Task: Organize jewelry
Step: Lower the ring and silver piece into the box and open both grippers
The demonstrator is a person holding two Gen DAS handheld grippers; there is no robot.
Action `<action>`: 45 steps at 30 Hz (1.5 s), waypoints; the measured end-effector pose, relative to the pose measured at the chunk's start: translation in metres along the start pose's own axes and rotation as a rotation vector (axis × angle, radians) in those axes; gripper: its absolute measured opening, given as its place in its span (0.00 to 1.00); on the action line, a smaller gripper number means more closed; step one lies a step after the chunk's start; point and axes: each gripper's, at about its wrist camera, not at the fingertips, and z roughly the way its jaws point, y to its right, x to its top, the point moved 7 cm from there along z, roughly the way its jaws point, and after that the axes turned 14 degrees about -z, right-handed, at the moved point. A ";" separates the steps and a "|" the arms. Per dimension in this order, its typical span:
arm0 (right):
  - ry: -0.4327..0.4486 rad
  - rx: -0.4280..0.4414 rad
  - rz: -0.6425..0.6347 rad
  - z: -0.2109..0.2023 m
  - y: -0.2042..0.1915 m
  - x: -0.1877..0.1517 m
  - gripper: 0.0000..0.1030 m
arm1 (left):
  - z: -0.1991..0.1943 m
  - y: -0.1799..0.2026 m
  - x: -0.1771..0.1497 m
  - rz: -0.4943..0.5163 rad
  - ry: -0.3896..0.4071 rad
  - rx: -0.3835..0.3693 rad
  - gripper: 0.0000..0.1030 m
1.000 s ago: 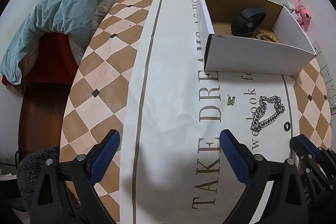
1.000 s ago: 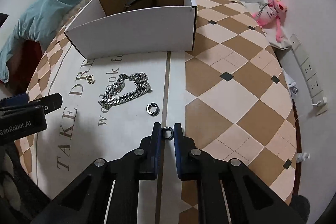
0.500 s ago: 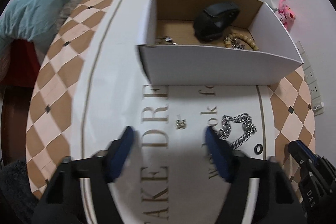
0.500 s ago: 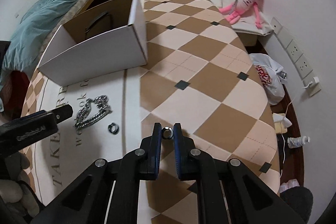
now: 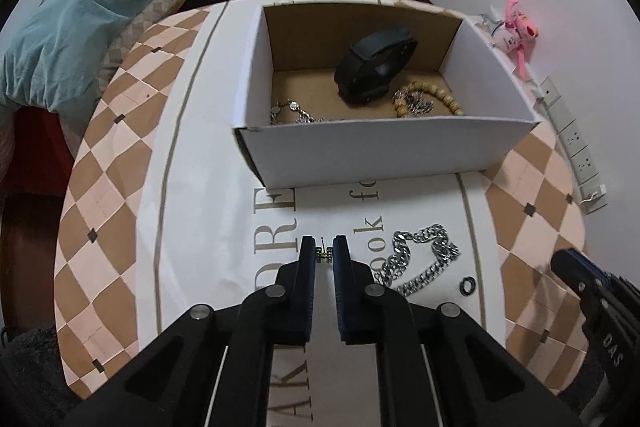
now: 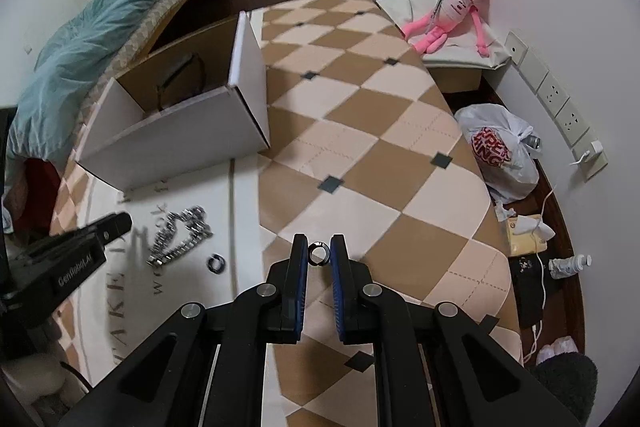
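The left tongs [image 5: 324, 254] have just been closing and now pinch a small gold-coloured earring [image 5: 324, 255] between their blue pads, right over the lettered white strip of the desk [image 5: 192, 211]. The right tongs [image 6: 319, 254] are pressed onto a small dark ring [image 6: 319, 253], held upright between the fingertips above the brown-and-cream checked part of the desk cover. A heavy silver curb chain [image 5: 420, 263] lies bunched on the white strip just to the right of the left tongs, and a second dark ring [image 5: 467, 285] lies flat on the desk near the chain's right end; neither is touched by either tool. Beyond the chain stands an open white cardboard box [image 5: 384, 151] with a brown interior. Inside it are a black wristband [image 5: 372, 67] standing on edge, a wooden bead bracelet [image 5: 436, 99] beside it, and a thin silver chain [image 5: 292, 111] against the near wall. Off the desk, a teal duvet [image 5: 92, 19] lies heaped on a bed, and a pink plush toy [image 6: 452, 15] rests on a ledge against the wall.
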 end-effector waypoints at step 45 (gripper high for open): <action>-0.107 0.025 -0.188 0.011 -0.041 0.142 0.86 | -0.048 -0.031 0.122 -0.086 0.070 0.045 0.95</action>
